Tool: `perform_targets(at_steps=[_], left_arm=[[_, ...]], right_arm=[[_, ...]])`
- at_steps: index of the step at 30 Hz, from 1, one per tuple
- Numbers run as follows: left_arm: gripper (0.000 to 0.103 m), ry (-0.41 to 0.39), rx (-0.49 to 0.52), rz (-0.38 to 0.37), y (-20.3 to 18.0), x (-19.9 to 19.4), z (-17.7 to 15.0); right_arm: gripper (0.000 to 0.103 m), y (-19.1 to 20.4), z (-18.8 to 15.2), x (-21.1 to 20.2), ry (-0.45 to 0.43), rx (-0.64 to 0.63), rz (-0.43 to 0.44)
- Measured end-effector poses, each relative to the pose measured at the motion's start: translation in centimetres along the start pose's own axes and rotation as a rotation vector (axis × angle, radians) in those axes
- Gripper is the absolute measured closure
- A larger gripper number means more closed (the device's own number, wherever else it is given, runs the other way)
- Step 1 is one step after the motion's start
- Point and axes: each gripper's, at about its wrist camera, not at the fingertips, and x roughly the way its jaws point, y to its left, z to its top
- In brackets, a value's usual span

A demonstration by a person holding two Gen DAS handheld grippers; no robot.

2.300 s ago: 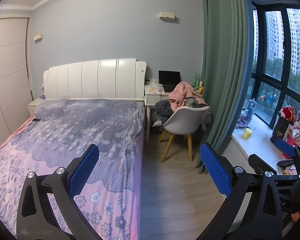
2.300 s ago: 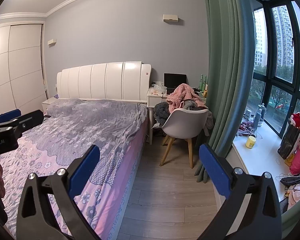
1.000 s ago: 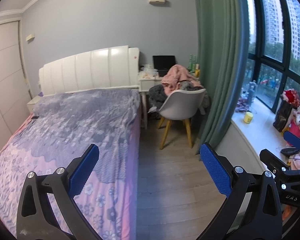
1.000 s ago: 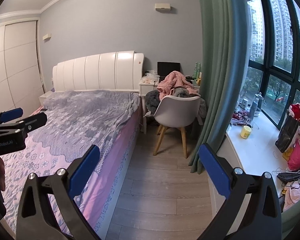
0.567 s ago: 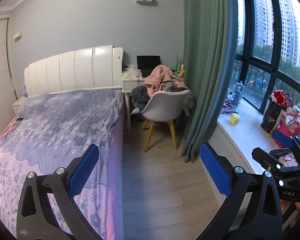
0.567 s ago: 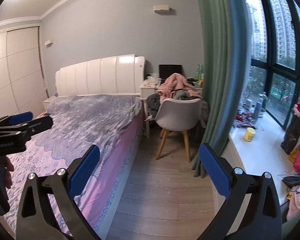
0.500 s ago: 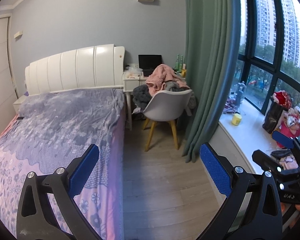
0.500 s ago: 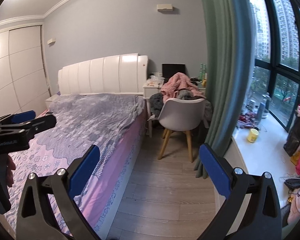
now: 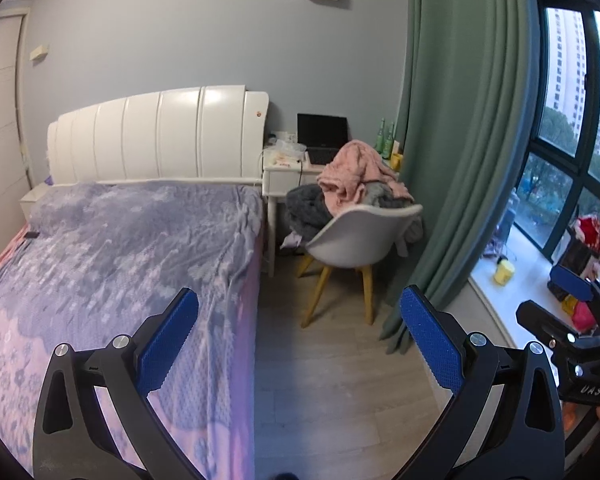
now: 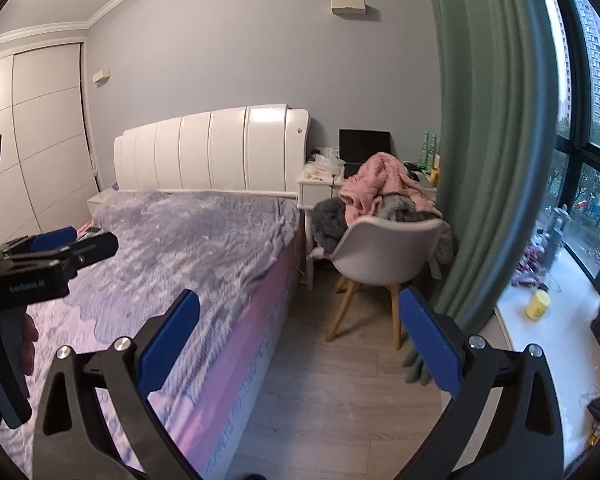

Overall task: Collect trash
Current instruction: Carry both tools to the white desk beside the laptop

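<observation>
1. Left gripper (image 9: 298, 342) and right gripper (image 10: 300, 342): fingers spread wide, nothing between.
2. Bare floor (image 9: 332, 392) strip runs beside the bed (image 9: 112, 256) edge toward the chair (image 9: 360, 236).
3. No trash discernible.

Both wrist cameras look forward, side by side, from the near end of the room toward the far wall. They share the bed (image 9: 112, 248) at left, the chair (image 10: 384, 252) and the curtain (image 9: 460, 140) at right.
</observation>
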Motion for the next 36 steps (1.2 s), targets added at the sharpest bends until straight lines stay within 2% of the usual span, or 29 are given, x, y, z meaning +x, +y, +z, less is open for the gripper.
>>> perform_targets(at_steps=[7,14,21,31,36], left_arm=[[0.004,-0.069,0.04,-0.056,4.1,7.3,6.5],[0.004,-0.037,0.037,-0.132,4.9,13.5,9.5],[0.005,0.0,0.023,-0.098,3.9,21.6,12.4],[0.005,-0.04,0.034,-0.033,0.3,32.2,20.6],[0.004,-0.028,0.008,-0.022,-0.5,35.7,22.5]], right_arm=[[0.006,0.3,5.1,6.2,-0.034,0.036,0.004],[0.006,-1.3,7.9,11.6,-0.007,0.038,0.017],[0.006,-5.0,10.5,19.3,0.005,0.032,0.044],[0.006,-11.6,17.5,30.4,-0.002,-0.003,0.229],[0.006,-12.8,20.3,35.2,0.004,-0.048,0.278]])
